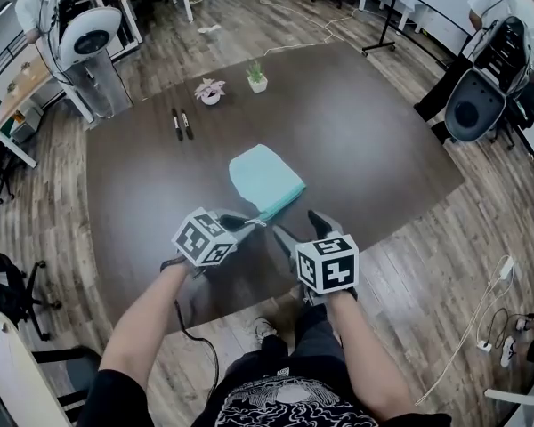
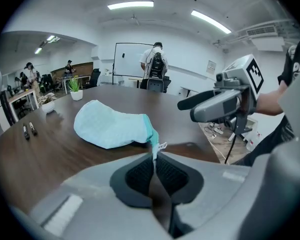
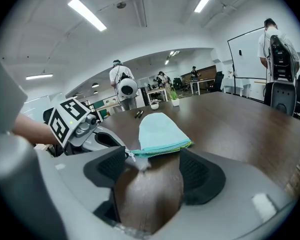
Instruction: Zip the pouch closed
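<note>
A light teal pouch point(image 1: 265, 181) lies on the dark brown table point(image 1: 365, 140), its zipper edge facing me. In the left gripper view the pouch point(image 2: 112, 129) ends in a teal zipper strip that runs down between my pads. My left gripper point(image 2: 153, 156) is shut on that strip, and the small white zipper pull point(image 2: 162, 146) sticks out just beside it. My left gripper point(image 1: 249, 223) touches the pouch's near left corner. My right gripper point(image 1: 301, 227) stands open close before the zipper edge point(image 3: 160, 150), with only table between its jaws point(image 3: 152, 171).
Two dark markers point(image 1: 182, 124) and two small potted plants point(image 1: 210, 91) point(image 1: 257, 78) sit at the table's far side. The near table edge point(image 1: 249, 301) is just under my hands. Other people with gear stand at the room's corners.
</note>
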`<state>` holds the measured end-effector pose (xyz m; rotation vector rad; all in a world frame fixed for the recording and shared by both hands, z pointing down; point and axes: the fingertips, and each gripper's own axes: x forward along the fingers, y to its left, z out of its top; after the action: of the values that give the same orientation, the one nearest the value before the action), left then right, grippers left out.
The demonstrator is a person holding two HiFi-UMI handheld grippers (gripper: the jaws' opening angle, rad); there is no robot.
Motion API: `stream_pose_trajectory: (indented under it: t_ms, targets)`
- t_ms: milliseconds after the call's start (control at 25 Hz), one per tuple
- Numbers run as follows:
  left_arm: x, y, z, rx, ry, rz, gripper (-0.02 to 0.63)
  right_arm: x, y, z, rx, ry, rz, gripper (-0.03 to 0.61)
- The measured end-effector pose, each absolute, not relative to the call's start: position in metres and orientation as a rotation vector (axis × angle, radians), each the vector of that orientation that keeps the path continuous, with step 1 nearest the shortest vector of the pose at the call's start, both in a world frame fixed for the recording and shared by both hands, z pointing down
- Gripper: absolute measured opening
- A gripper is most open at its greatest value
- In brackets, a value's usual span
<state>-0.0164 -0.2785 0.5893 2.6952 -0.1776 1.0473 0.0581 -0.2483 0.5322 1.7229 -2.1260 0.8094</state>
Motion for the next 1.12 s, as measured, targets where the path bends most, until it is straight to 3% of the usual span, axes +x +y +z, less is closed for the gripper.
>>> stream_pose_trajectory:
  t_ms: [1120]
  targets:
    - [-0.019,-0.274,0.535,2.573,-0.280,0.850,0.020,0.030,-0.259,0.506,1.438,-2.361,0.772,0.287]
